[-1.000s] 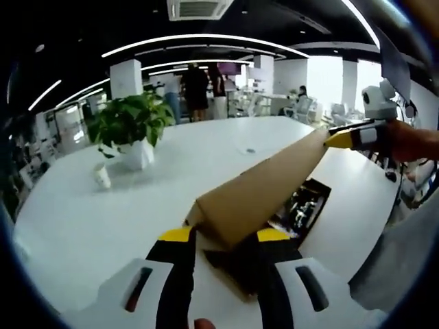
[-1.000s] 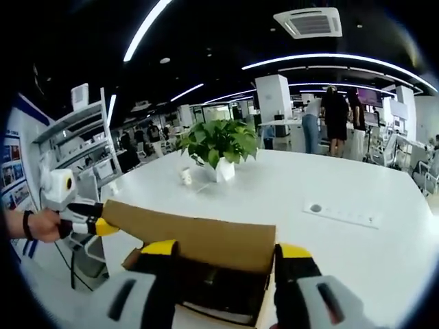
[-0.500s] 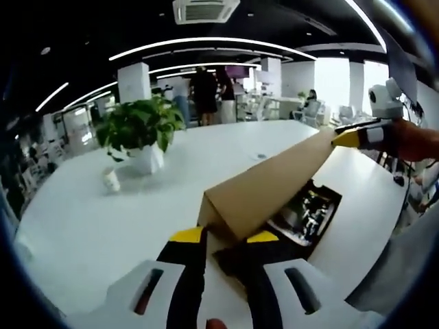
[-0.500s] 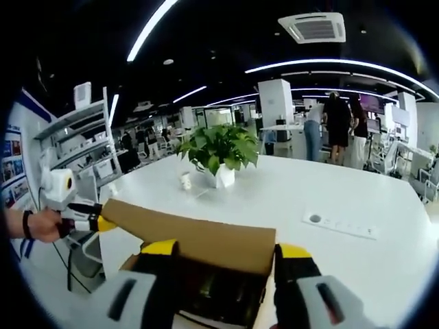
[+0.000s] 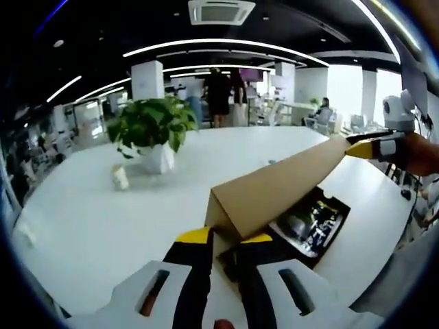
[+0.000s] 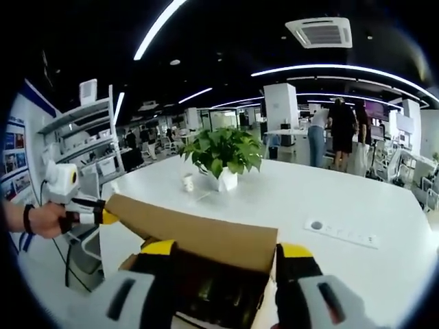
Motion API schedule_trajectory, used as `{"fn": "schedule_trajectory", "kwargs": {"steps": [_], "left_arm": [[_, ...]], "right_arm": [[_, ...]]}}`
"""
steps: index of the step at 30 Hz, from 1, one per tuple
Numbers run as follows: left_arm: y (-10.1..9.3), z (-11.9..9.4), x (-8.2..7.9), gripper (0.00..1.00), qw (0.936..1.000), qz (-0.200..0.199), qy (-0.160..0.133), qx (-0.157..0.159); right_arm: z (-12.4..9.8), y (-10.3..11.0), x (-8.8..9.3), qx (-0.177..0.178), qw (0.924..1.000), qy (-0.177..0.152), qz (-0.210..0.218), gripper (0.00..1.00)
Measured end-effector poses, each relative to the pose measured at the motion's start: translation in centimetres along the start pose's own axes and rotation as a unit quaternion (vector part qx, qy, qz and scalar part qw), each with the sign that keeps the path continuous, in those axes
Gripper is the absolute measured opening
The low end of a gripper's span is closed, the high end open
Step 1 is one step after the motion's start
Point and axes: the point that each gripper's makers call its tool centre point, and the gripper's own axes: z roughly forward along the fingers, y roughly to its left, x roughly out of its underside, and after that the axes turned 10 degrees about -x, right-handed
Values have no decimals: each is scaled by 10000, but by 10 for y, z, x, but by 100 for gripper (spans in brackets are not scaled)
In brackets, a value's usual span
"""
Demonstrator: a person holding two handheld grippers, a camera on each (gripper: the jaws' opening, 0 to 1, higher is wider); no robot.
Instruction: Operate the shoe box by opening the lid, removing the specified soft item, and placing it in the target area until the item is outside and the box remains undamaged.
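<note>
At the lower centre of the left gripper view, the left gripper (image 5: 223, 238) rises with its yellow-tipped jaws set narrowly around the near corner of the lid (image 5: 274, 188). The lid, brown cardboard, slants from that corner up toward the right of the frame, where the right gripper (image 5: 367, 148) meets its far end with a hand (image 5: 420, 152) behind it. Under the raised lid the shoe box (image 5: 322, 236) lies open on the white table (image 5: 89, 226), and dark contents with pale patches show inside; what they are is too blurred to tell. Left of centre on the table stand a potted plant (image 5: 151, 127) and, just beside it toward the left, a small cup (image 5: 121, 177). People (image 5: 219, 96) stand far off at upper centre.

Low in the right gripper view, the right gripper (image 6: 226, 250) shows its jaws wide apart, one at each end of the lid's (image 6: 199, 229) near edge; whether they press on it cannot be told. The lid stretches toward the left of the frame, where the left gripper (image 6: 103, 218) pinches its far corner, held by a hand (image 6: 41, 219). Below the lid the box's (image 6: 219, 291) dark inside shows between the jaws. Beyond, on the table (image 6: 295, 199), sit the plant (image 6: 223, 152) and the cup (image 6: 188, 182), and a flat strip with a round dot (image 6: 341, 233) lies at right.
</note>
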Motion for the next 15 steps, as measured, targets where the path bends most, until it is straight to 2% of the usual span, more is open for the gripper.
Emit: {"fn": "schedule_trajectory", "kwargs": {"steps": [3, 5, 7, 15], "left_arm": [[1, 1, -1, 10, 10000, -47, 6, 16], [2, 2, -3, 10, 10000, -78, 14, 16], [2, 3, -4, 10, 10000, -88, 19, 11], [4, 5, -6, 9, 10000, -65, 14, -5]], "right_arm": [[0, 0, 0, -53, 10000, 3, -71, 57], [2, -1, 6, -74, 9996, 170, -230, 56], [4, -2, 9, -78, 9995, 203, -236, 56], [11, -16, 11, 21, 9993, 251, -260, 47]]}}
